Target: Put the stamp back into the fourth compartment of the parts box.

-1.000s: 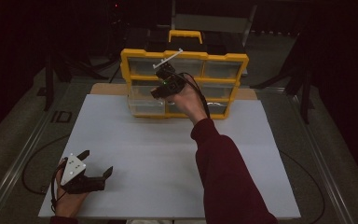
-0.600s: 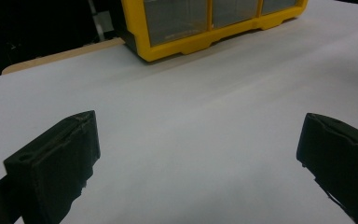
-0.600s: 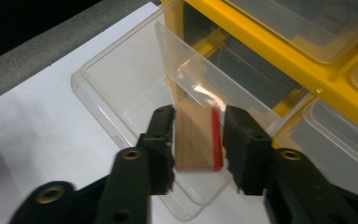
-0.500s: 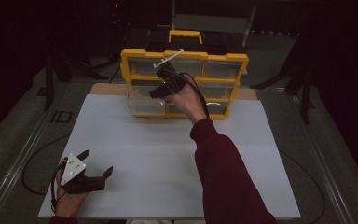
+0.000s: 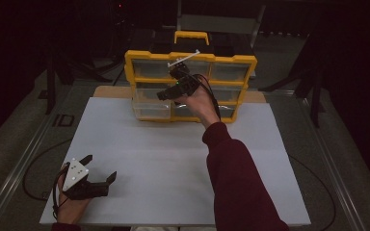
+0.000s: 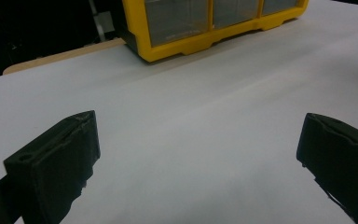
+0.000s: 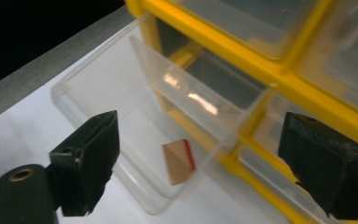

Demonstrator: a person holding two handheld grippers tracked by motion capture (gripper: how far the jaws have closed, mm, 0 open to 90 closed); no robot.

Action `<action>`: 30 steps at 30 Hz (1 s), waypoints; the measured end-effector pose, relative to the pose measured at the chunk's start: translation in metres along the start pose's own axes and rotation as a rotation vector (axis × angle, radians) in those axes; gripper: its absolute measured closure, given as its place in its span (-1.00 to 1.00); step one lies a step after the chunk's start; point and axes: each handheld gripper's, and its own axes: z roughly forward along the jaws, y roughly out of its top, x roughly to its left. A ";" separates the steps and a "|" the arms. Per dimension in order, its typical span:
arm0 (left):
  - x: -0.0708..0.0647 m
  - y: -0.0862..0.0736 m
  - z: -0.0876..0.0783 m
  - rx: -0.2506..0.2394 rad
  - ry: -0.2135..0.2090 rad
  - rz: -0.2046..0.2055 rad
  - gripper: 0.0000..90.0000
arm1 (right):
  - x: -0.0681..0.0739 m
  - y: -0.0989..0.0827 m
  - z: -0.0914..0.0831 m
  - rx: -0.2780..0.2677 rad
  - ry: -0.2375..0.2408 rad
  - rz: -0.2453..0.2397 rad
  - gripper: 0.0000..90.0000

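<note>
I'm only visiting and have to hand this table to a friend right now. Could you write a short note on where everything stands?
Right gripper: jaws open, nothing between them; they have just been opening, above the pulled-out clear drawer.
Left gripper: jaws open and empty, resting low over the white table, near the person's side.
Things: the yellow organizer stands at the far edge; its bottom-left drawer is pulled out. A small block with a red edge lies inside that drawer.
Done: block in the drawer, released.
Left, most likely: push the drawer shut.
</note>
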 end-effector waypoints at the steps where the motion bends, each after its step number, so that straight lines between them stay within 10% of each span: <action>1: 0.000 0.000 0.000 0.000 0.000 0.000 -1.00 | 0.000 0.000 0.000 0.000 0.000 0.000 -0.75; 14: -0.001 0.000 0.000 0.002 0.003 0.003 -1.00 | -0.039 -0.038 -0.015 -0.036 -0.048 0.065 -0.80; 22: -0.001 0.000 0.001 0.001 0.002 0.003 -1.00 | -0.076 -0.099 -0.032 -0.053 -0.129 0.137 -0.80; 30: -0.002 0.000 0.001 0.000 0.004 0.002 -1.00 | -0.077 -0.159 -0.059 -0.131 -0.147 0.177 -0.80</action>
